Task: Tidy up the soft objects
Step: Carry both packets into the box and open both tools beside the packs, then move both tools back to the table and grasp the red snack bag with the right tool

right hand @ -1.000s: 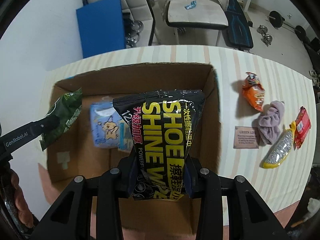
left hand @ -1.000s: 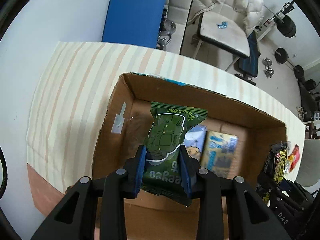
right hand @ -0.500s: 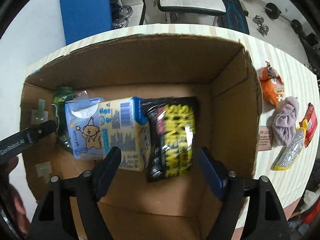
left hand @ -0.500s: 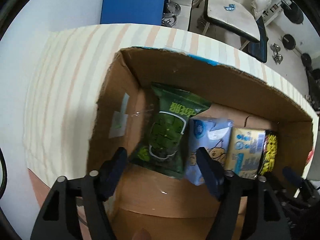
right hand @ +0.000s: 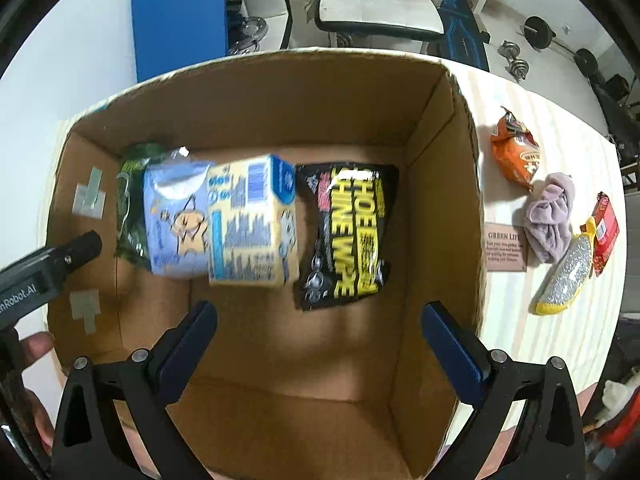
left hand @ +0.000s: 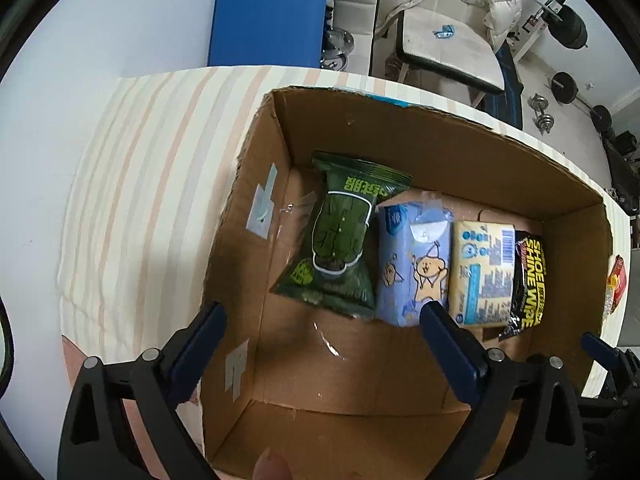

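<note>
A cardboard box point(left hand: 276, 140) point(right hand: 444, 184) sits on the striped tablecloth. Inside lie a green packet point(left hand: 340, 236) point(right hand: 128, 196), a blue tissue pack point(left hand: 412, 264) point(right hand: 176, 220), a yellow tissue pack point(left hand: 482, 272) point(right hand: 252, 224) and a black shoe-shine wipe pack point(left hand: 530, 280) point(right hand: 348, 232), side by side. My left gripper point(left hand: 320, 328) is open and empty above the box's near left corner. My right gripper point(right hand: 320, 328) is open and empty above the box's near side.
Right of the box on the cloth lie an orange snack bag point(right hand: 516, 152), a purple cloth point(right hand: 550, 216), a silver-yellow packet point(right hand: 568, 276), a red packet point(right hand: 606, 228) and a small card point(right hand: 506, 246). A blue panel point(left hand: 268, 12) and a chair point(right hand: 380, 4) stand behind the table.
Both grippers opened and let go: the green packet and the shoe-shine pack now lie in the box. Both grippers then pulled back and up.
</note>
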A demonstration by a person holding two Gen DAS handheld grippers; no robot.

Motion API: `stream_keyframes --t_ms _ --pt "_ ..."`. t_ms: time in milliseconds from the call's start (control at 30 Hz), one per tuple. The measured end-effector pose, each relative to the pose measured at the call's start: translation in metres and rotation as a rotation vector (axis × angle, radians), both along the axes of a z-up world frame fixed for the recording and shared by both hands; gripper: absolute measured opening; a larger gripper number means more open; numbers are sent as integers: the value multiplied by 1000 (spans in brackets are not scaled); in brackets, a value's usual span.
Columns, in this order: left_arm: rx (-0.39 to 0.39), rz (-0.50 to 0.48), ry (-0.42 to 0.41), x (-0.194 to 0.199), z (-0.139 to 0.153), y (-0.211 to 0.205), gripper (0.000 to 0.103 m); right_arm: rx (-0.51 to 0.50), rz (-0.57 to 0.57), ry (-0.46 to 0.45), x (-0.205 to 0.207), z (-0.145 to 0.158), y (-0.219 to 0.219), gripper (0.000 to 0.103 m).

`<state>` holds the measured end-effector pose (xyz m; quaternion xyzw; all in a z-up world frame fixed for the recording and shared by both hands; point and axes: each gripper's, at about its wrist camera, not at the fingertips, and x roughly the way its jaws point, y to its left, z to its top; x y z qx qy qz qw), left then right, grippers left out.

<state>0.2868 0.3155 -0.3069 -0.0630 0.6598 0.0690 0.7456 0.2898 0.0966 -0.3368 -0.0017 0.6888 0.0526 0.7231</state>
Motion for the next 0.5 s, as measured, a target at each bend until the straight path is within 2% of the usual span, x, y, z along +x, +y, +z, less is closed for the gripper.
stream_keyframes --t_ms 300,500 --pt "8 -6 -63 -49 30 -10 99 13 1 -51 -28 34 1 103" --pt "13 -17 -121 -93 64 -19 99 47 4 -164 -75 87 -10 103"
